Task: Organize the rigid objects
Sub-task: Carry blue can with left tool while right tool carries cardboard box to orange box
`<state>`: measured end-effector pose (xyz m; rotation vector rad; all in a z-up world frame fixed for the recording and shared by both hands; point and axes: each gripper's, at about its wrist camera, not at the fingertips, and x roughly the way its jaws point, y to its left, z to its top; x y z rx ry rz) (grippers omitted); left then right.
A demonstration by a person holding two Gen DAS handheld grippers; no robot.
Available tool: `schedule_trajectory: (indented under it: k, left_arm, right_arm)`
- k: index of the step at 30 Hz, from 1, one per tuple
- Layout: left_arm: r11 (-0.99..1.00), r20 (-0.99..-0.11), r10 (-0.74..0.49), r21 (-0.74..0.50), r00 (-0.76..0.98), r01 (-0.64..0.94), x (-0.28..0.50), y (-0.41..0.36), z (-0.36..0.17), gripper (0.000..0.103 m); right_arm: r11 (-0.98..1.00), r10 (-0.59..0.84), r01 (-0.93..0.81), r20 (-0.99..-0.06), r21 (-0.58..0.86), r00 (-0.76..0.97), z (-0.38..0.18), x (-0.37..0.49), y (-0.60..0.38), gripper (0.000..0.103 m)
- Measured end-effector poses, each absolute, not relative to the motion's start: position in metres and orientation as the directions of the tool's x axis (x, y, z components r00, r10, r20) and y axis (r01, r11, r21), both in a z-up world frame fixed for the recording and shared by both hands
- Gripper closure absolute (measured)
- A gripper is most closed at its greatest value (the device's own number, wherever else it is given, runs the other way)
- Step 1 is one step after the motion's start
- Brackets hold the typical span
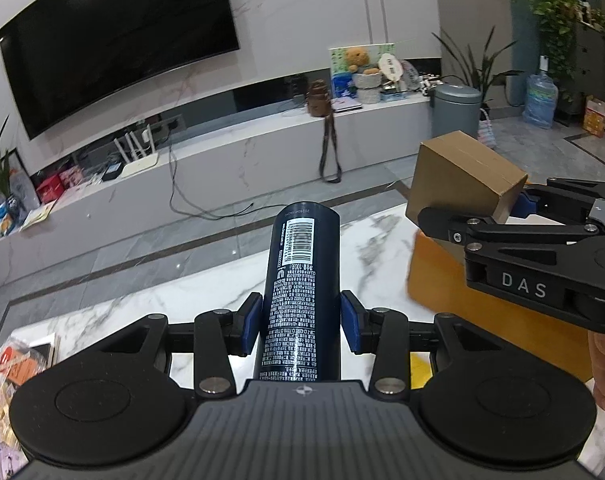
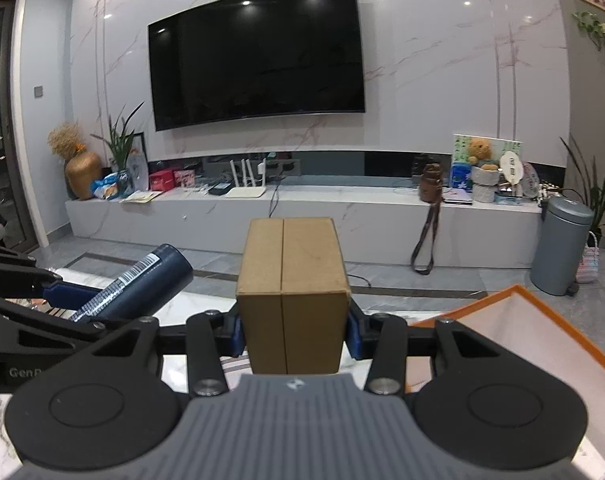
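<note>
Our left gripper (image 1: 301, 322) pinches the dark can (image 1: 300, 280) and our right gripper (image 2: 295, 332) clamps the cardboard box (image 2: 293, 296), both aloft over the marble table (image 1: 206, 292) beside the orange tray (image 2: 542, 332), where the smooth can could slip.

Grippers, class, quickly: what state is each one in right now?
Left gripper: closed on the dark blue can.
Right gripper: closed on the brown cardboard box.

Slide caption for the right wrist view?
Right gripper clamps a cardboard box; left gripper holds a dark blue can alongside.
</note>
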<state>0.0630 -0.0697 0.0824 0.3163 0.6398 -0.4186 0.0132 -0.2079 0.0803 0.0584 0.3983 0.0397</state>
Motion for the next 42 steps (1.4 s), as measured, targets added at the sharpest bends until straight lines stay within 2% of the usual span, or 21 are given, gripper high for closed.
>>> schedule_trajectory:
  k: [9,23,31,42]
  left_arm:
    - [0.843,-0.629,-0.303,0.173,0.716,0.509,0.051,-0.108,0.088,0.056]
    - [0.783,-0.641,-0.381,0.161,0.667,0.601,0.039,-0.181,0.081,0.063]
    - [0.743,-0.638,-0.423,0.161,0.643,0.649,0.041,-0.227,0.081,0.064]
    - [0.71,-0.666,-0.434,0.16,0.606,0.685,0.044,-0.269,0.064,0.064]
  right_arm:
    - [0.997,0.009,0.022,-0.364,0.08,0.931,0.091,-0.007,-0.246,0.058]
    - [0.987,-0.083,0.129,-0.373,0.1,0.924,0.094,-0.038,-0.318,0.058]
    - [0.972,-0.132,0.198,-0.402,0.126,0.906,0.087,-0.049,-0.361,0.058]
    - [0.962,-0.137,0.237,-0.514,0.134,0.847,0.067,-0.036,-0.398,0.058]
